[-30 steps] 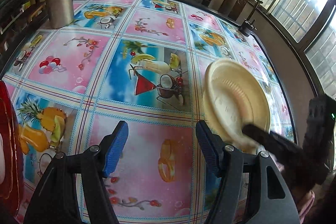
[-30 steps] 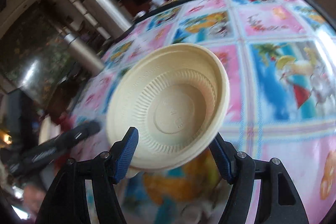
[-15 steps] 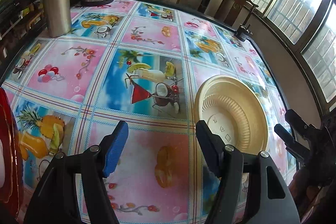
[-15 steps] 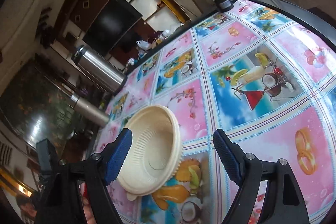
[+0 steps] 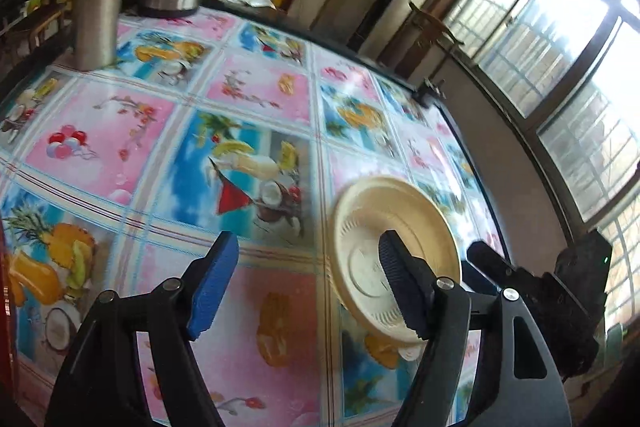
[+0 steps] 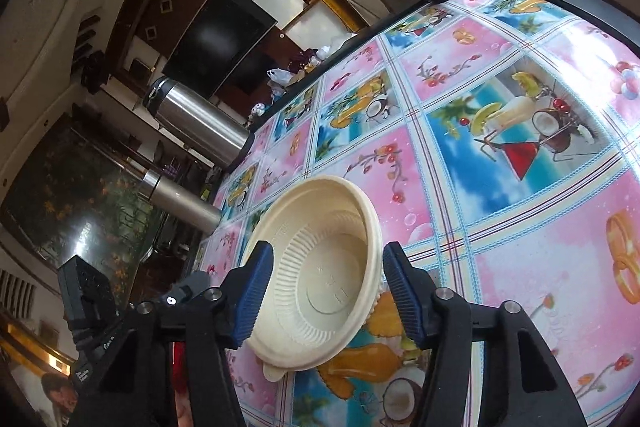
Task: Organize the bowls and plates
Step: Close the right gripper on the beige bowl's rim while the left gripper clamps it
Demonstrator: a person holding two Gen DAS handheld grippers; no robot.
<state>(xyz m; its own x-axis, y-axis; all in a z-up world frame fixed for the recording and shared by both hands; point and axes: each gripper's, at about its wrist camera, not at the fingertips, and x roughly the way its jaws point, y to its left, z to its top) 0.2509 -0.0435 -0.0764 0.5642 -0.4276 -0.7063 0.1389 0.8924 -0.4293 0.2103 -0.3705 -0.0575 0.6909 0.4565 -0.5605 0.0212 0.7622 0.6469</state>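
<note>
A: Right claw [image 6: 326, 291]: I see its two blue ribbed fingers [image 6: 252, 291] spread to either side of the cream-coloured ribbed disposable bowl [image 6: 320, 279]. Neither pad clearly presses the rim, so I judge it released, not grasping.

B: And where does the bowl lie?

A: On the glossy fruit-and-cocktail patterned tablecloth [image 6: 520, 227], mouth up, directly ahead of the right claw and between its fingers. It is round, so it has no long axis; the grip would fall across its width.

B: The left claw [image 5: 308, 287]?

A: Wide apart and empty. In its view the bowl [image 5: 360, 247] sits off to the right, partly behind the right-hand finger [image 5: 400, 287], not between them.

B: Which arm is nearer?

A: The right, I judge; it need only close.
</note>
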